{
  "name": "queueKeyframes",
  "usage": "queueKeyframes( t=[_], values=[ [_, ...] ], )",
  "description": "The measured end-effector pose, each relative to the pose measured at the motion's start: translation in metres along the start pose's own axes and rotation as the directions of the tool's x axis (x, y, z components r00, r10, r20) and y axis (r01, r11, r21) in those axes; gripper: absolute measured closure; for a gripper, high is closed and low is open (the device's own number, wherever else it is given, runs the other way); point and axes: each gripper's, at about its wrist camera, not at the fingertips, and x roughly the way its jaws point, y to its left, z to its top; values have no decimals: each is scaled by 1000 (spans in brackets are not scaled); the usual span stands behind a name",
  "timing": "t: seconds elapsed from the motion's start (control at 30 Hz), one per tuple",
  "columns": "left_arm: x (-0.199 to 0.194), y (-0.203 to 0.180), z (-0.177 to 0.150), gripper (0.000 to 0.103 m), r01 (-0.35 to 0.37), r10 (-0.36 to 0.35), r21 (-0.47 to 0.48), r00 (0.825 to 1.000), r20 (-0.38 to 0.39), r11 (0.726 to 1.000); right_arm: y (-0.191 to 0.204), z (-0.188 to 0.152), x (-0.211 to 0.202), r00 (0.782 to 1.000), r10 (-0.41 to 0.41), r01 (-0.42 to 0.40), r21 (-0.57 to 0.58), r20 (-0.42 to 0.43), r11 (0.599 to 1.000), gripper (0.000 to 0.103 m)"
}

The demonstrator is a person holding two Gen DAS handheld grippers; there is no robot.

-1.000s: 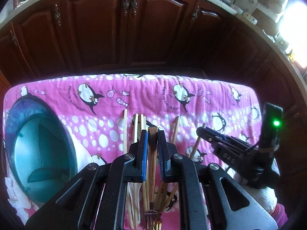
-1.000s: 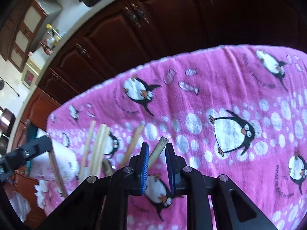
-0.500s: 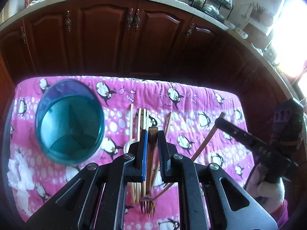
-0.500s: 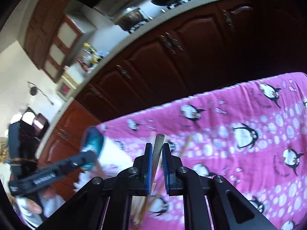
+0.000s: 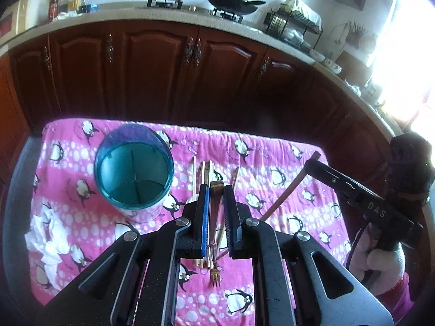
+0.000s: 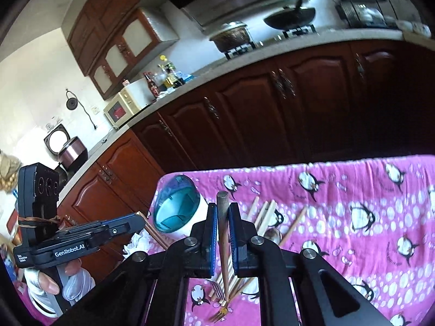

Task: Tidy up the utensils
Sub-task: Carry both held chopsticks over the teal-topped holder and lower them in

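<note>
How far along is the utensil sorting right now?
Nothing is in the blue holder yet. In hand: left gripper clamps a brown-handled utensil; right gripper clamps a chopstick. Still on the pink cloth: loose chopsticks and a fork.

Both my grippers now ride higher above the penguin cloth than a second ago. My right gripper, whose jaws have just been closing, now clamps the chopstick it earlier held loosely, lifted clear of the pile. The blue holder, formerly cropped at the left edge of the left view, now shows whole.
</note>
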Motion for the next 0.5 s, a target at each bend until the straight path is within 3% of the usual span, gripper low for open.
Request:
queueKeyframes(
  t=[0.2, 0.5],
  values=[
    [-32, 3, 10, 94, 6, -6, 6, 999, 52, 1000, 21, 17, -11, 1000, -1, 3, -49, 26, 999, 95],
    [-79, 17, 52, 94, -49, 48, -3, 983, 176, 999, 64, 59, -16, 996, 10, 2, -145, 84, 989, 95]
  ],
)
